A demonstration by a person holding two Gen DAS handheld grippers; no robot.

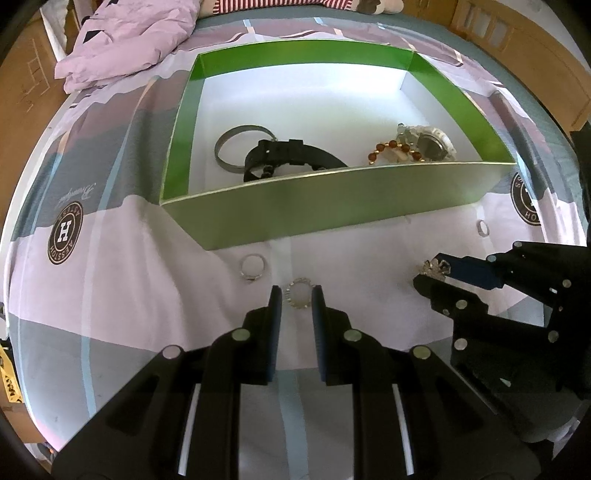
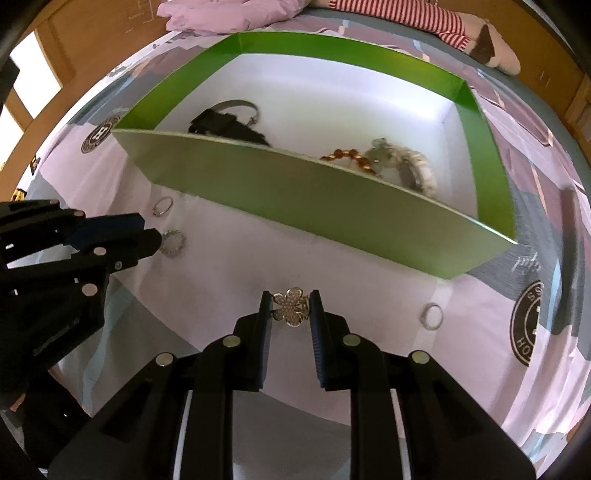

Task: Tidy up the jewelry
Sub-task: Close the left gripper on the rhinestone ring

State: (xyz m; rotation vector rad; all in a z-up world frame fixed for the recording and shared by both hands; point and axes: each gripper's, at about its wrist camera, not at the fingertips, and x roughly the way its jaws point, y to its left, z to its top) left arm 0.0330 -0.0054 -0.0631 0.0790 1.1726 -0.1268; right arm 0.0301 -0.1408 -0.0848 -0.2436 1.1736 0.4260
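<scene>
On the bed, a patterned bedsheet (image 1: 110, 295) in lilac, grey and white, printed with round dark emblems, carries everything. At far left a crumpled lilac quilt (image 1: 125, 40) lies bunched beyond the box.

The green cardboard box (image 1: 332, 210), white inside, stands open with its glossy near wall between both tools and the pieces already in it. Inside, from left: a plain grey metal bangle (image 1: 225, 147), a black strap watch (image 1: 291, 157) lying partly over it, an amber bead bracelet (image 1: 391, 149), and a clear-cased watch (image 1: 428, 142) touching the beads.

On the sheet before the box lie 4 rings. A smooth silver band ring (image 1: 253, 266) sits just beside the near wall. Next, a beaded-edge ring (image 1: 300, 293) lies flat between the fingertips of the left hand-held gripper (image 1: 297, 295); its pads stand narrowly apart on either side, and I cannot tell whether they press it. Further right, the right hand-held gripper (image 2: 291, 308) is clenched on a silver flower ring (image 2: 293, 307) with pavé-textured petals, both pads against it. At far right a small plain ring (image 1: 482, 227) rests alone, well apart.

A striped plush toy (image 2: 458, 26) lies past the box.
</scene>
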